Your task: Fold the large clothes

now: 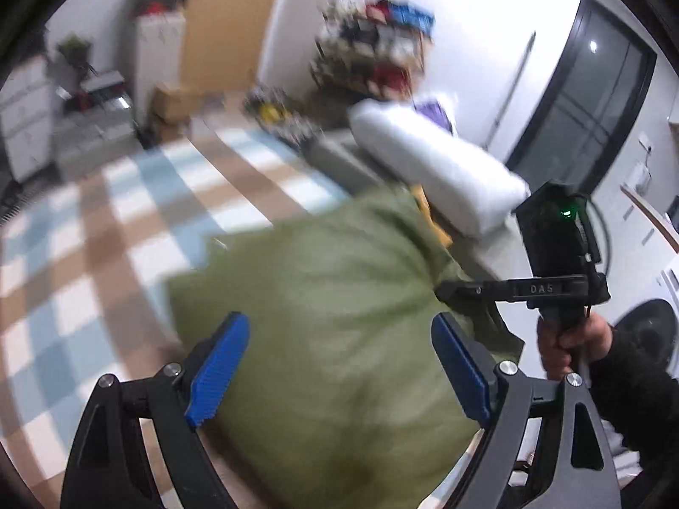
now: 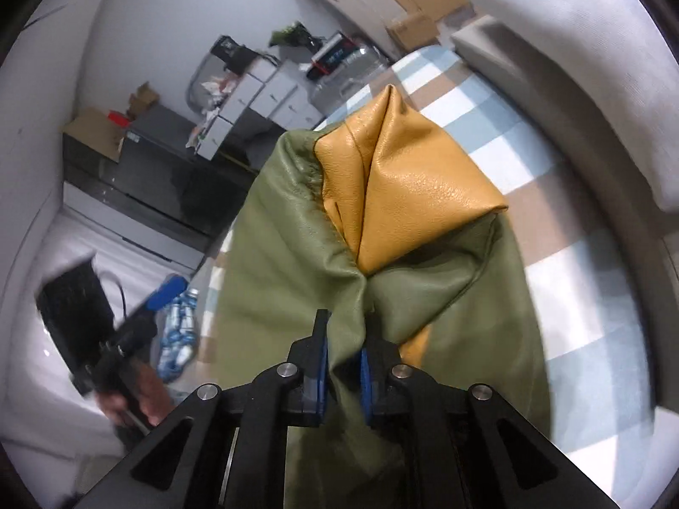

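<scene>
The right gripper (image 2: 343, 364) has its jaws closed on a pinched fold of the green garment (image 2: 297, 263), probably to lift this edge for a fold; the yellow lining (image 2: 403, 186) shows above the grip, in the middle of the frame. The left gripper (image 1: 339, 364) has its jaws wide apart with nothing between the blue pads (image 1: 216, 373), and the garment (image 1: 331, 297) lies under them at the lower centre, on the checked rug (image 1: 106, 220), so I judge it is looking for a second corner
</scene>
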`<action>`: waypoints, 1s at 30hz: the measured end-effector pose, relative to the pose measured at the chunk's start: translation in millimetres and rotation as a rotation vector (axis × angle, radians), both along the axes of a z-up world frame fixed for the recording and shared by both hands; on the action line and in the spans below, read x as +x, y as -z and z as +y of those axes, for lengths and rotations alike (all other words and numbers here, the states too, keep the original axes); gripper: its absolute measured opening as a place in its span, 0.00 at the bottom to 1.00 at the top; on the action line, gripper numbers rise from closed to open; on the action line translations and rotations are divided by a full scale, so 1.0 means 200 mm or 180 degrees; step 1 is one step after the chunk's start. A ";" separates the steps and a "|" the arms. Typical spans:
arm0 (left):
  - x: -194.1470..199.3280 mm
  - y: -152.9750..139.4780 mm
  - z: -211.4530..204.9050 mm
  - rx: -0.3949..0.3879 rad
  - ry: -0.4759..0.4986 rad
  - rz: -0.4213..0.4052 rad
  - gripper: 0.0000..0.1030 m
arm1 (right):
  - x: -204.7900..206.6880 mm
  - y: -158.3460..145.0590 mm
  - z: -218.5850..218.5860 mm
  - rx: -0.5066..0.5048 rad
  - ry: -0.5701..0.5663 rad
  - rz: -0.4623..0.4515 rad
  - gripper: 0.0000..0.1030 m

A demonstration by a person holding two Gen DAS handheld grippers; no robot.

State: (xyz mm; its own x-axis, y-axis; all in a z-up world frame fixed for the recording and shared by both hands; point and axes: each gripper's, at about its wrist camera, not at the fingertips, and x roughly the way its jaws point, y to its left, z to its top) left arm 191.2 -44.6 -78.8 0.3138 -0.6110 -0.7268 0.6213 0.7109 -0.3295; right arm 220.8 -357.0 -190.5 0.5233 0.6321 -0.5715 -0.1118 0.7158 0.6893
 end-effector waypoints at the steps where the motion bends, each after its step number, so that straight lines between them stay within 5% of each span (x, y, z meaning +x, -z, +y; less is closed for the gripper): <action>1: 0.01 0.05 -0.05 0.0107 0.0025 0.0061 0.82 | -0.02 0.01 0.01 -0.0087 -0.0012 -0.0105 0.09; 5: 0.00 0.15 -0.19 0.0683 -0.0035 -0.0179 0.83 | -0.02 -0.01 0.07 -0.0338 -0.0008 -0.0185 0.10; 11: 0.00 0.18 -0.14 0.0522 -0.0235 -0.0153 0.88 | -0.10 -0.34 0.17 -0.1347 0.0070 -0.0482 0.31; 13: 0.00 0.19 -0.14 0.0535 -0.0253 -0.0196 0.88 | -0.12 -0.47 0.18 -0.1556 0.0145 -0.0696 0.57; 17: -0.01 0.18 -0.15 0.0562 -0.0290 -0.0267 0.89 | 0.01 -0.64 0.30 -0.2091 0.0061 -0.0852 0.64; 22: -0.01 0.19 -0.15 0.0539 -0.0333 -0.0308 0.90 | 0.43 -0.42 0.45 -0.2904 -0.0249 -0.0171 0.60; 26: 0.01 0.22 -0.16 0.0453 -0.0403 -0.0300 0.90 | 0.57 -0.06 0.43 -0.2917 -0.0433 0.0337 0.60; 30: 0.00 0.19 -0.14 0.0435 -0.0336 -0.0320 0.91 | 0.53 -0.10 0.34 -0.2607 -0.0299 0.0378 0.60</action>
State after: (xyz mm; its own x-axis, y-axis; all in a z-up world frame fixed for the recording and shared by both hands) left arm 191.6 -73.5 -117.1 0.4461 -0.4688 -0.7624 0.5659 0.8077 -0.1656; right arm 326.2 -288.6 -170.2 0.3964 0.0303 -0.9176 -0.1555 0.9872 -0.0345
